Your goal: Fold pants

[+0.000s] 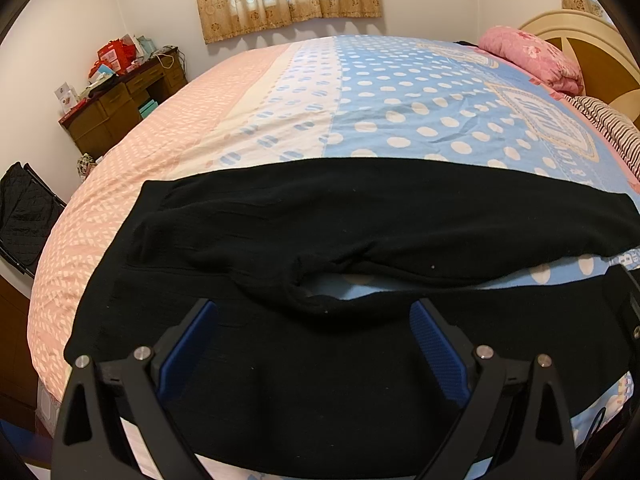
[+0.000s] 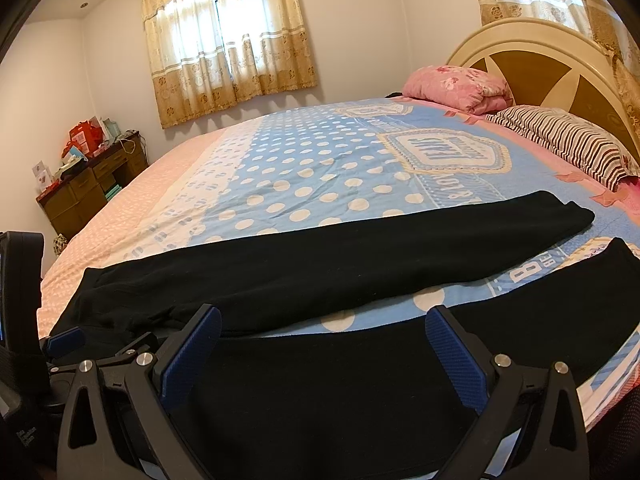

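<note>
Black pants [image 1: 320,216] lie spread flat across the bed, waist to the left, both legs running to the right with a strip of sheet showing between them. My left gripper [image 1: 314,308] is open above the near leg, close to the crotch. The pants also show in the right wrist view [image 2: 320,268]. My right gripper [image 2: 324,320] is open above the near leg, further toward the cuffs. The left gripper [image 2: 64,340] shows at the left edge of the right wrist view. Neither gripper holds cloth.
The bed sheet [image 1: 400,112] is blue with white dots and pink at the left. A pink quilt [image 2: 460,88], a striped pillow [image 2: 568,140] and the headboard [image 2: 540,52] are at the right. A wooden desk [image 1: 120,108] stands by the far wall.
</note>
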`<move>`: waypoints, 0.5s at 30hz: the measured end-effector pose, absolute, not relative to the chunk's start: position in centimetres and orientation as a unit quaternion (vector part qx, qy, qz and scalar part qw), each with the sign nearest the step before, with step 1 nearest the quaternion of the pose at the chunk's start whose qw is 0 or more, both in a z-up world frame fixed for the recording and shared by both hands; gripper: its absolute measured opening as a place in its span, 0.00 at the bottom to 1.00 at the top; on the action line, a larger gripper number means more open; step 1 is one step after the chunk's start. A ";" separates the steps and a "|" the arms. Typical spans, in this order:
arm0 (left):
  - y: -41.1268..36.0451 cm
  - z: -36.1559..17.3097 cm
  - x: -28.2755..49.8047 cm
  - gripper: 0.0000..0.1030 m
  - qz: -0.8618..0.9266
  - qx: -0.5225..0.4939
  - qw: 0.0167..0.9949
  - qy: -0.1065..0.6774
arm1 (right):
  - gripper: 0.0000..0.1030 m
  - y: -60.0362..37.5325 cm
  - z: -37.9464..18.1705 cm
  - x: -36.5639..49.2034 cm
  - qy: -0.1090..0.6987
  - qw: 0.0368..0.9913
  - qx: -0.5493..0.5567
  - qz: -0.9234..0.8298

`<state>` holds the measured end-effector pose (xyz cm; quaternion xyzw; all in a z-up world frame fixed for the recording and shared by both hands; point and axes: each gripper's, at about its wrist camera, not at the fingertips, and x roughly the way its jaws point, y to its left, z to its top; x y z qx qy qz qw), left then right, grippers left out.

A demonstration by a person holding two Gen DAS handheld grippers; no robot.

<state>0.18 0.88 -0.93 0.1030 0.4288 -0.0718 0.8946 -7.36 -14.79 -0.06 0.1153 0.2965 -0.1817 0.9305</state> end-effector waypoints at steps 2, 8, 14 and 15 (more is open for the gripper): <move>0.9 -0.9 0.2 0.96 -0.072 0.103 0.895 0.429 | 0.99 -14.8 0.0 -7.3 0.296 0.931 0.116 -0.182; 1.0 -0.9 0.2 0.96 -0.072 0.104 0.894 0.430 | 0.99 -14.7 0.0 -7.3 0.296 0.931 0.116 -0.181; 1.0 -0.8 0.2 0.96 -0.072 0.103 0.894 0.430 | 0.99 -14.5 -0.1 -7.2 0.297 0.930 0.117 -0.180; 1.1 -0.8 0.2 0.96 -0.072 0.103 0.894 0.430 | 0.99 -14.5 -0.1 -7.2 0.298 0.930 0.118 -0.180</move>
